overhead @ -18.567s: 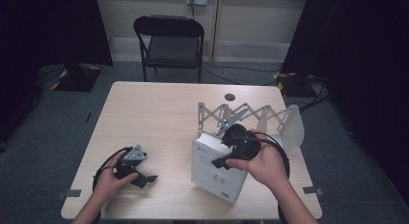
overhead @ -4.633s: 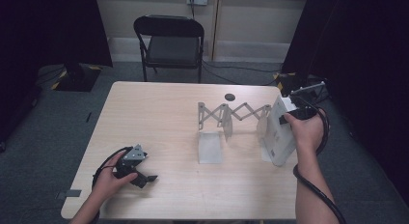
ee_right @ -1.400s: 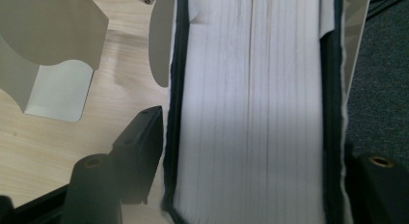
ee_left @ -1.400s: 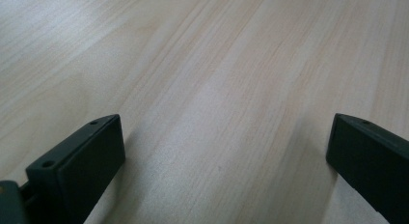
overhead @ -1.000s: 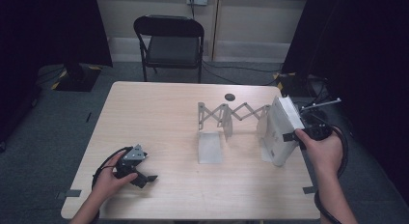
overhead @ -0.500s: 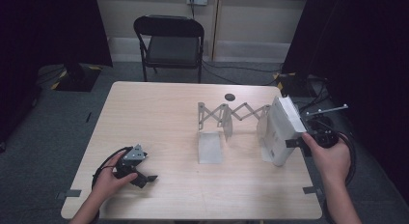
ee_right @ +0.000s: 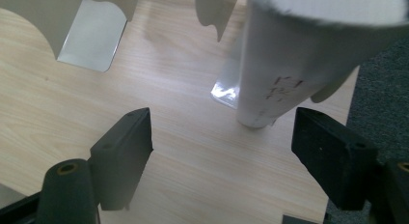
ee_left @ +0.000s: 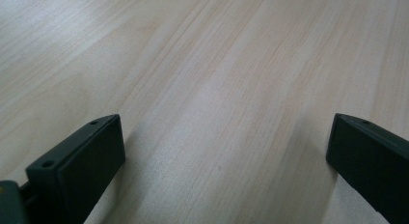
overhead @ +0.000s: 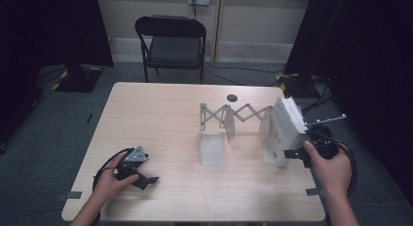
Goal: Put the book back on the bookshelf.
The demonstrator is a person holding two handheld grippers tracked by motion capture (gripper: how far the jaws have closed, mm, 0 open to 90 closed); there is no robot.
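Pale, smooth wood-grain table (overhead: 160,119) is showing a soft sheen; matt black plastic gripper jaws are resting over it beside a glossy silver metal accordion rack (overhead: 229,120) holding a matt white paper-covered book (overhead: 285,131).

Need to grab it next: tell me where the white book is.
In the high view, the white book stands at the table's right edge, against the expanding rack's right end.

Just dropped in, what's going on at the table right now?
A person works two handheld grippers at a wooden table. The right gripper, jaws open, sits just beside a white book that stands upright at the right end of an expanding metal rack, not gripping it. The left gripper rests on the tabletop near the front left, jaws open and holding nothing.
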